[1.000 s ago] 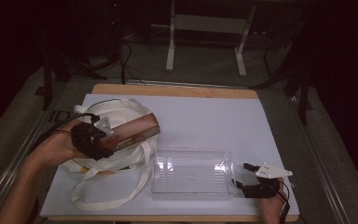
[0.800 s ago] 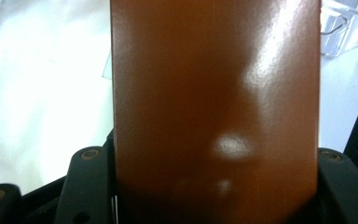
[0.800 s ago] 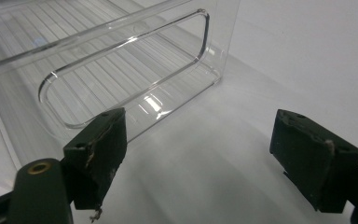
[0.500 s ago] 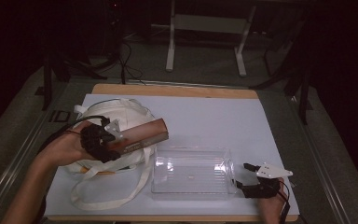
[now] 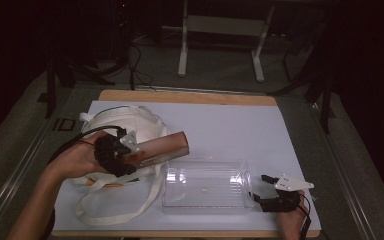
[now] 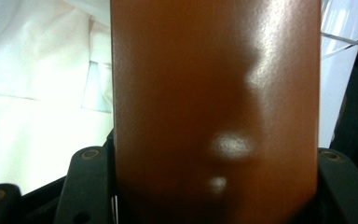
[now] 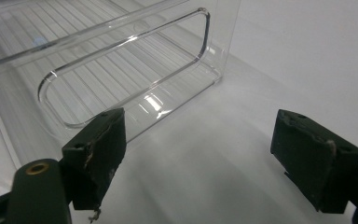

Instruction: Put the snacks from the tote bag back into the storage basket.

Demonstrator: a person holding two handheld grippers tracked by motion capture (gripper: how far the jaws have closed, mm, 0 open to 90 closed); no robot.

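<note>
My left gripper (image 5: 130, 156) is shut on a long brown box (image 5: 162, 148), held over the edge of a white cloth tote bag (image 5: 115, 131) with its far end pointing toward a clear plastic bin (image 5: 207, 187). The brown box (image 6: 214, 107) runs up between the black jaws in the left gripper view. My right gripper (image 5: 261, 189) stands open on the table just right of the bin's end wall. In the right gripper view the bin (image 7: 98, 60) with its handle cutout lies ahead of my gripper (image 7: 205, 149), whose pads (image 7: 98, 149) hold nothing.
A white sheet (image 5: 240, 130) covers the wooden table. The bag's straps (image 5: 125, 210) trail toward the front edge. Dark floor, cables and a white stand's legs (image 5: 220, 45) lie beyond the table.
My left gripper has carried the brown box rightward and a little down, toward the clear bin. The right gripper has stayed put.
</note>
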